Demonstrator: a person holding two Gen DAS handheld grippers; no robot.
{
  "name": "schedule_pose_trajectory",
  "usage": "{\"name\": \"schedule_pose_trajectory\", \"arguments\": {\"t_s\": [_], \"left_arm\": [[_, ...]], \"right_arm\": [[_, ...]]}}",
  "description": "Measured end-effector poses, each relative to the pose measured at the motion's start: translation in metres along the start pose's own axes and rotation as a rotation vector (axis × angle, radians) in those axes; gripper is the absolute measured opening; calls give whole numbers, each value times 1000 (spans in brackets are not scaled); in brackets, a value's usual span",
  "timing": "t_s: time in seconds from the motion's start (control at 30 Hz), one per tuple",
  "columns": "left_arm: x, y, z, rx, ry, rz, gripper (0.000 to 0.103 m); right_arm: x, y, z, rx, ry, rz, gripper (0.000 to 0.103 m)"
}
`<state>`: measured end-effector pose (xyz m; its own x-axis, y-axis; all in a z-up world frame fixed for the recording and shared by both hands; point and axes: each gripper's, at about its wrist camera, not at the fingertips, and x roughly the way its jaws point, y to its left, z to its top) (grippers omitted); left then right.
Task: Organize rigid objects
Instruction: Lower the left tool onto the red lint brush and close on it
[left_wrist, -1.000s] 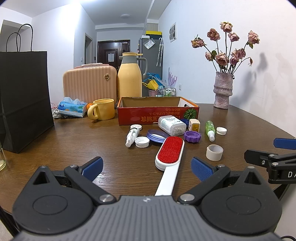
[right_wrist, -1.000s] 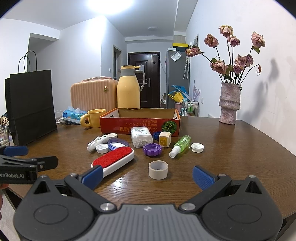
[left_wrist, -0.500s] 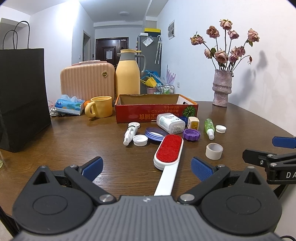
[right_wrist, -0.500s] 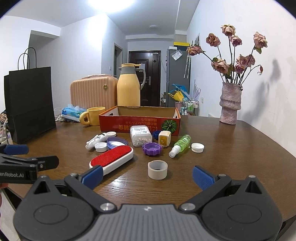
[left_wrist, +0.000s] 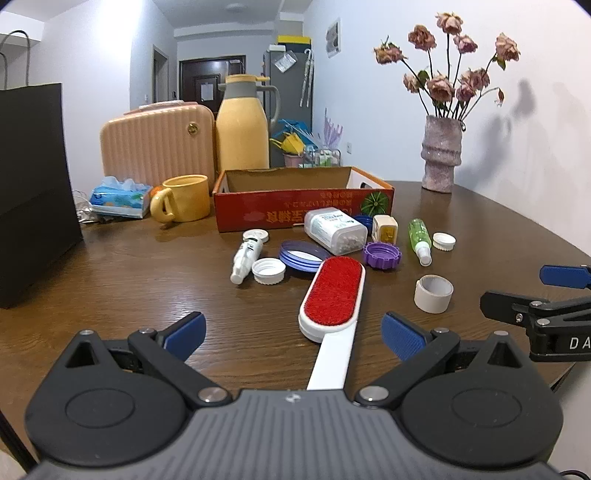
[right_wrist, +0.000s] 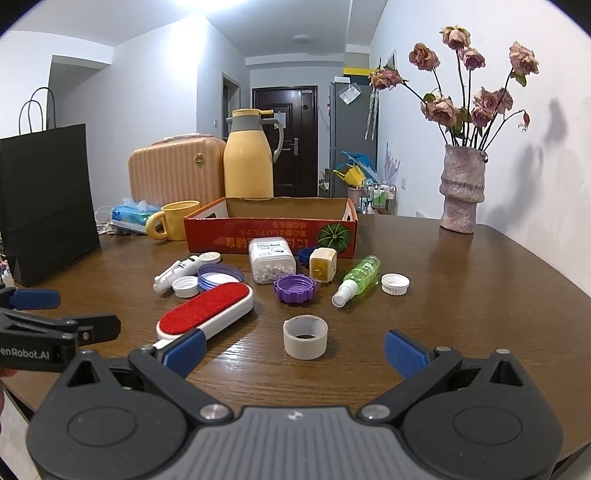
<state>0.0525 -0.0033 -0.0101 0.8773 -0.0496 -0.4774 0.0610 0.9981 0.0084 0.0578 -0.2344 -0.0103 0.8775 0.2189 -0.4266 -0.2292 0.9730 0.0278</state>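
Observation:
A red-and-white lint brush (left_wrist: 334, 291) lies on the brown table, its white handle running between the fingers of my open left gripper (left_wrist: 293, 334). A roll of white tape (right_wrist: 305, 336) stands just ahead of my open right gripper (right_wrist: 293, 350). Behind them lie a white pill box (right_wrist: 271, 260), a purple cap (right_wrist: 294, 288), a green spray bottle (right_wrist: 358, 278), white caps (right_wrist: 395, 283), a blue lid (right_wrist: 220, 276), a small white bottle (right_wrist: 177, 274) and a cream cube (right_wrist: 322, 264). The red cardboard box (right_wrist: 271, 230) stands open behind them. Neither gripper holds anything.
A yellow mug (left_wrist: 184, 198), tissue pack (left_wrist: 120, 195), peach case (left_wrist: 157, 144) and yellow thermos (left_wrist: 242, 123) stand at the back left. A black paper bag (left_wrist: 31, 192) stands at far left. A vase of dried roses (right_wrist: 461, 188) is at the back right.
Both grippers have eased slightly forward and down toward the table; the objects look a little nearer. Nothing on the table has moved and both stay open.

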Motion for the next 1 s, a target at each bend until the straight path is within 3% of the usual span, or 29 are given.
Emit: {"name": "schedule_pose_trajectory", "arguments": {"t_s": [0.8, 1.0], "left_arm": [[99, -19, 26, 59, 173, -58, 103], [119, -23, 26, 62, 231, -62, 93]], "right_arm": [[70, -33, 2, 49, 90, -37, 103], [81, -39, 0, 59, 108, -41, 103]]}}
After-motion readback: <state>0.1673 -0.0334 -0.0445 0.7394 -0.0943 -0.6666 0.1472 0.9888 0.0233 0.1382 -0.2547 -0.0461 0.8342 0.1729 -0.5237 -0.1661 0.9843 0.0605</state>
